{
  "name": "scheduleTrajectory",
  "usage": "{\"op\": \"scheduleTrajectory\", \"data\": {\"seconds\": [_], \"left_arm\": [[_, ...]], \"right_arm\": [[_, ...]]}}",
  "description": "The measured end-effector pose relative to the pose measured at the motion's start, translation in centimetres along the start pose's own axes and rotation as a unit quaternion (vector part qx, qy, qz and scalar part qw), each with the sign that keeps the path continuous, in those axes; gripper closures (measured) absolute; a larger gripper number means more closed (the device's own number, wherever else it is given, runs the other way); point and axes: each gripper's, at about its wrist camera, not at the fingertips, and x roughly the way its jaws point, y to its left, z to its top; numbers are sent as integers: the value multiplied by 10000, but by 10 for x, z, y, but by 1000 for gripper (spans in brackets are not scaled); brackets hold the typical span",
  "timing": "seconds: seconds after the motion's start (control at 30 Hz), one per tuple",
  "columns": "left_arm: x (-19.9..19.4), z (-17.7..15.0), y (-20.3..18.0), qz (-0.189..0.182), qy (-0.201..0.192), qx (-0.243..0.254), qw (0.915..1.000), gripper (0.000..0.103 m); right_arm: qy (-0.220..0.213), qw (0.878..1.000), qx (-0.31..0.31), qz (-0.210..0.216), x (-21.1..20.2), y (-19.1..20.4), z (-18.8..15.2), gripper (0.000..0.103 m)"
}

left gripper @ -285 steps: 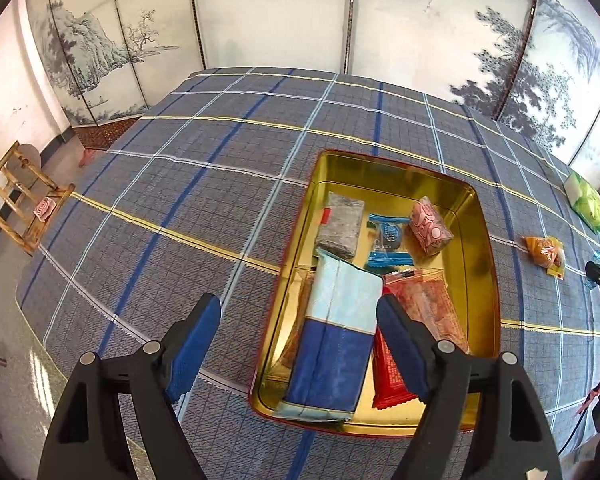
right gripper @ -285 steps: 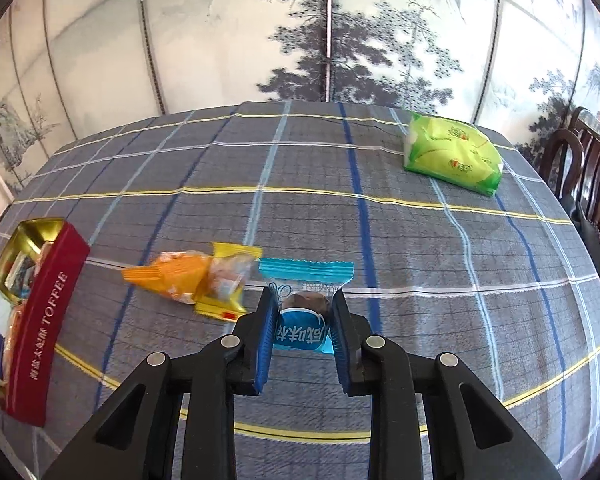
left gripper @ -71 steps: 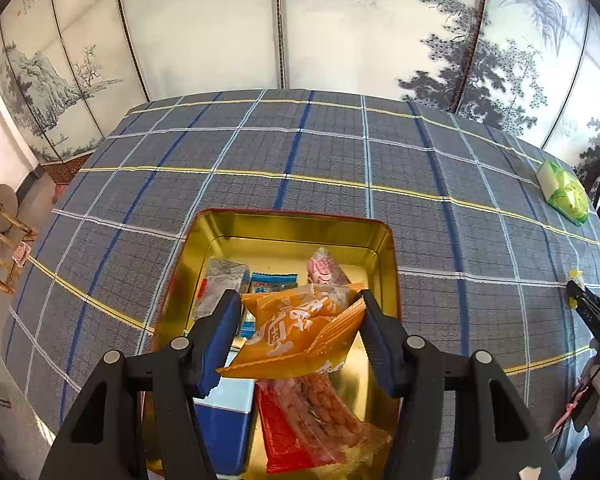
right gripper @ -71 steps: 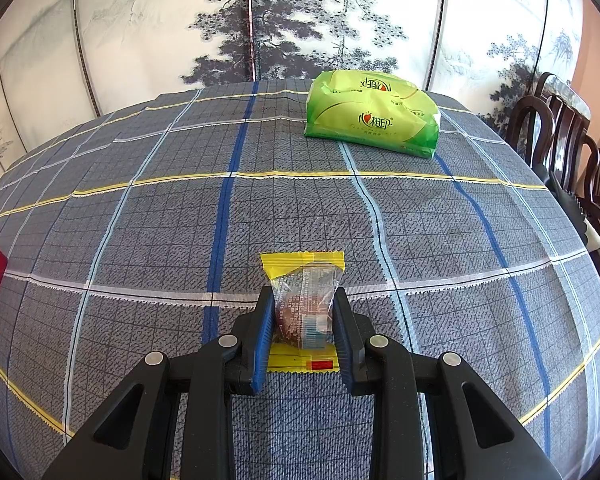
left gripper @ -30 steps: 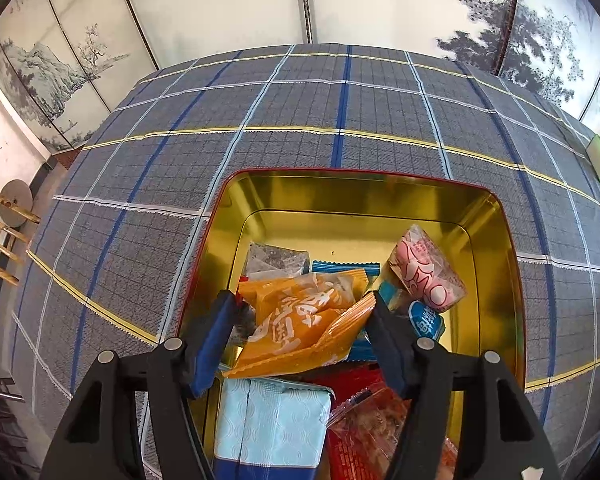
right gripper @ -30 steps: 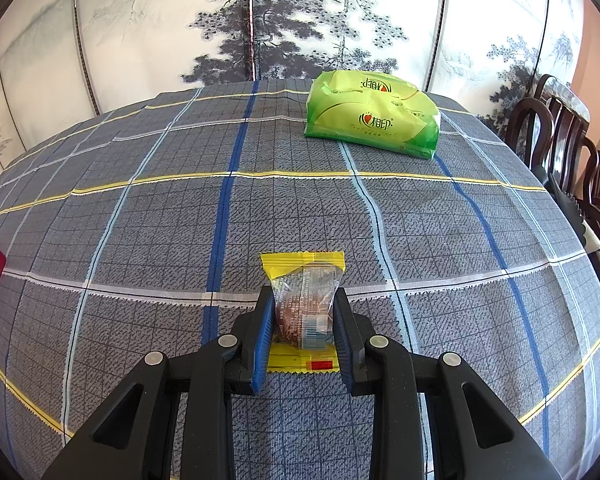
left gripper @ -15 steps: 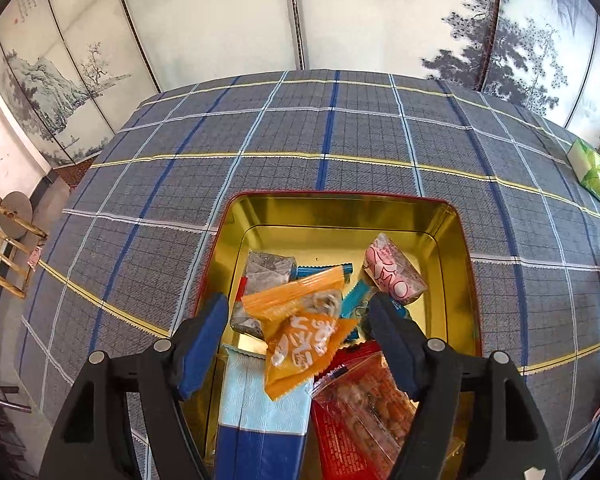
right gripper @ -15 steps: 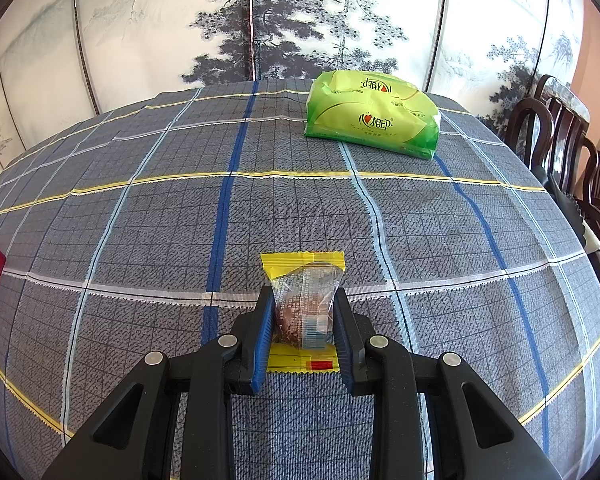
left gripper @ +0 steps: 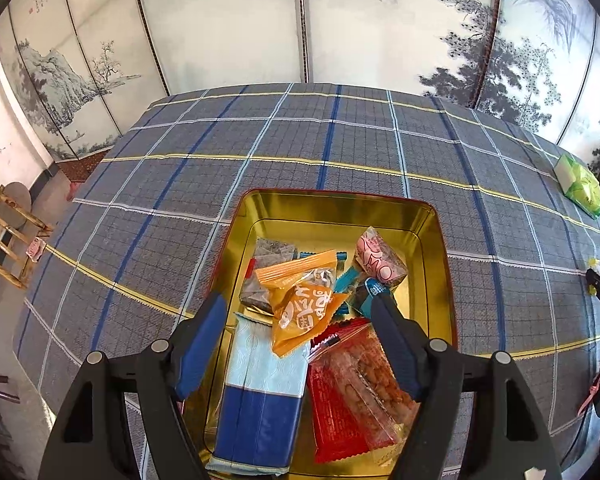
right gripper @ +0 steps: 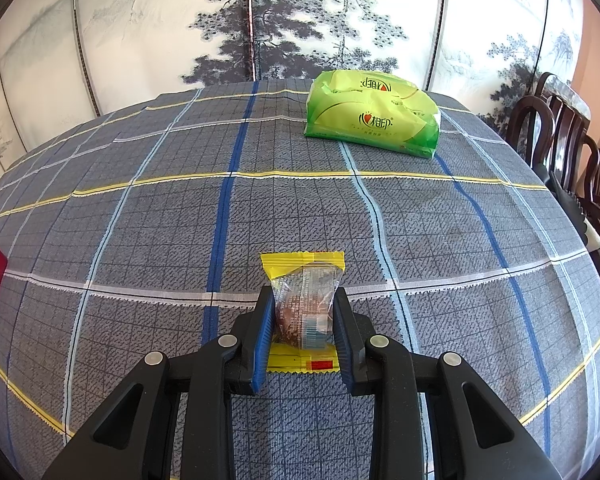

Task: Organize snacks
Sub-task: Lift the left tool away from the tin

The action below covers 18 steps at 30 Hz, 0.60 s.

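Orange snack packet (left gripper: 305, 307) between spread left hand-held gripper (left gripper: 298, 334), right hand-held gripper (right gripper: 303, 320) pinching yellow-edged snack (right gripper: 305, 300)

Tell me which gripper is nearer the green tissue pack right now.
Right. The right gripper, shut on the yellow-edged snack, faces the green tissue pack across bare tablecloth. The left gripper hangs open above the gold tin, far from the pack.

Two bright, sharp, daylit fisheye views with strong barrel distortion.

Straight lines on the plaid tablecloth (left gripper: 380, 152) bow outward, and black vignetting fills every corner. The gold tin (left gripper: 436, 248) throws warm, mirror-like glare off its inner walls. Shadows are soft and short. The green pack (right gripper: 374, 114) shines glossy. No motion blur.
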Motion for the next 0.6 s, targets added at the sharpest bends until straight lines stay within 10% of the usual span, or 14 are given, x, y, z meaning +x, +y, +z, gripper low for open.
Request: {"op": "scheduleTrajectory", "data": {"seconds": [0.6], "left_arm": [[-11,-16,18,-41,11,-136,9999,31]], "right_arm": [[58,10000,-41,-64,0,-1,-1,74]]}}
